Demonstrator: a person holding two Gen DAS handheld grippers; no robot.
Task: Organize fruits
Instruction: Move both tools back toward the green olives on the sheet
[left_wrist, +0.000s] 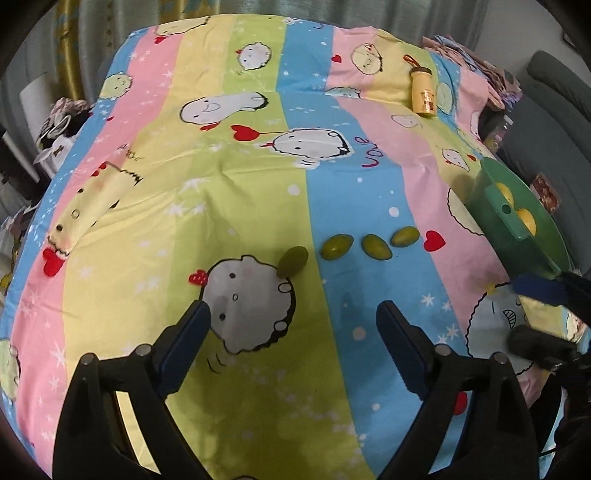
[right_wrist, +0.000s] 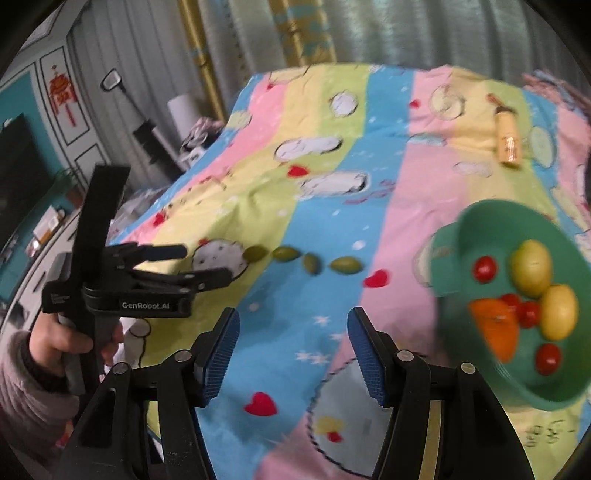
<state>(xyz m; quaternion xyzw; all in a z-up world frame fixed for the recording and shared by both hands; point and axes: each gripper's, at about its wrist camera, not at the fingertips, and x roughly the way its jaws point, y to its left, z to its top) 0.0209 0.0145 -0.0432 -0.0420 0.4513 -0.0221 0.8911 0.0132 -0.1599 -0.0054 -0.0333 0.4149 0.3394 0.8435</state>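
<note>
Four small green fruits lie in a row on the striped cartoon bedsheet (left_wrist: 258, 184), the leftmost (left_wrist: 293, 260) slightly apart from the other three (left_wrist: 376, 246). My left gripper (left_wrist: 293, 315) hovers just short of the leftmost fruit, open, with nothing between its blue pads. In the right wrist view the same row of green fruits (right_wrist: 286, 254) lies ahead, and a hand holds the left gripper (right_wrist: 205, 263) at its left end. My right gripper (right_wrist: 295, 332) is open and empty above the sheet, left of a green bowl (right_wrist: 454, 266) holding yellow fruits (right_wrist: 532, 267), cherry tomatoes (right_wrist: 484, 268) and an orange piece (right_wrist: 498, 325).
A yellow bottle (left_wrist: 423, 94) lies on its side at the far right of the bed. The green bowl (left_wrist: 480, 192) sits near the bed's right edge. Piles of clothes lie at the bed's far corners; curtains hang behind. Bare sheet stretches beyond the fruit row.
</note>
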